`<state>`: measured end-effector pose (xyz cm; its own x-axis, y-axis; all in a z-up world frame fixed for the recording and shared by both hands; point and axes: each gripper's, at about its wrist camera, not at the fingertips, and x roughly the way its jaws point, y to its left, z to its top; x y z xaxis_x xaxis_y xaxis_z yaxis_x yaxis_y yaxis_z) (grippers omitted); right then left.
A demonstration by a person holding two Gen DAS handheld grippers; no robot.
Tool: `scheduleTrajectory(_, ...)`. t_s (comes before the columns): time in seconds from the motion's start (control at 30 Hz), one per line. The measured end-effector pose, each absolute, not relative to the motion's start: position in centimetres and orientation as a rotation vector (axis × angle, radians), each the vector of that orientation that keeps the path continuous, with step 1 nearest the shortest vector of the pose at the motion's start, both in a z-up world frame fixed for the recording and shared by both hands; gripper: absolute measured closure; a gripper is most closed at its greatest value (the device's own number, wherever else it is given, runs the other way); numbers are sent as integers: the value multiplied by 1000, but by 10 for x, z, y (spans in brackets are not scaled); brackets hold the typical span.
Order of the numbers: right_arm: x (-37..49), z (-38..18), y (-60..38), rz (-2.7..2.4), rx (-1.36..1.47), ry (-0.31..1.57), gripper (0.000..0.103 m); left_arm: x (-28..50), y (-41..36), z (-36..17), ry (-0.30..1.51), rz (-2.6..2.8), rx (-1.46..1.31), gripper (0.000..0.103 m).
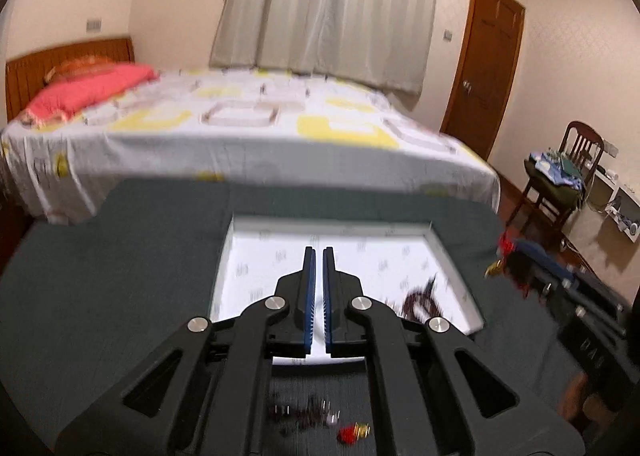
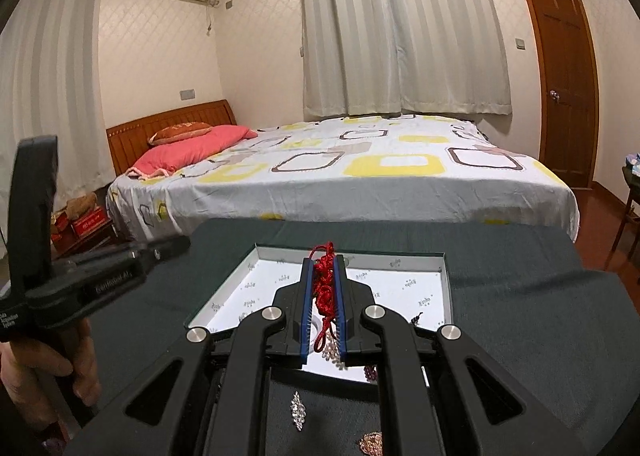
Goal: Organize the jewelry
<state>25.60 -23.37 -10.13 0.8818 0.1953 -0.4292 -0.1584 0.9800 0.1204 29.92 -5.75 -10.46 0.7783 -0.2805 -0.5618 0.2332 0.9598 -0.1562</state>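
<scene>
The right hand-held gripper [image 2: 323, 264] pinches a bundle of red cord [image 2: 325, 288] between its blue pads, holding it over the shallow white-lined tray [image 2: 400, 276] on the dark green desk [image 2: 520, 296]. A loop of the cord hangs out below the pads toward 6 o'clock. In the tray, a pale beaded piece [image 2: 331, 350] lies just under the cord, a dark purple one [image 2: 370, 372] at the tray's 5 o'clock edge. On the desk at 6 o'clock sit a sparkly brooch [image 2: 298, 410] and a pinkish ornament [image 2: 370, 442].

The left hand-held gripper [image 1: 319, 252] hangs over the same tray, its pads drawn nearly together with only a thin slit between them and nothing in it. That view is blurred: a dark tangle [image 1: 420, 298] shows at the tray's 3 o'clock side, and a red-and-gold trinket [image 1: 354, 432] lies on the desk at 6 o'clock. A bed [image 2: 340, 167] stands beyond the desk at 12 o'clock.
</scene>
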Motion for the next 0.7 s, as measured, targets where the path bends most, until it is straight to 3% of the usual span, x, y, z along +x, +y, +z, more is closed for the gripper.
scheduleTrajectory(0.13, 249, -122, -234, 200, 108, 518, 93, 289, -47, -143, 713, -257, -121, 76)
scheduleTrajectory(0.23, 240, -134, -235, 200, 118, 552, 93, 280, -41, -172, 786, -247, -160, 67)
scheduleTrajectory(0.27, 238, -139, -235, 200, 120, 565, 93, 278, -40, -177, 800, -244, -165, 50)
scheduleTrajectory(0.33, 234, -146, -237, 200, 126, 588, 93, 272, -38, -189, 812, -232, -180, 38)
scheduleTrajectory(0.7, 227, -162, -243, 192, 149, 634, 93, 269, -40, -204, 819, -173, -152, 35)
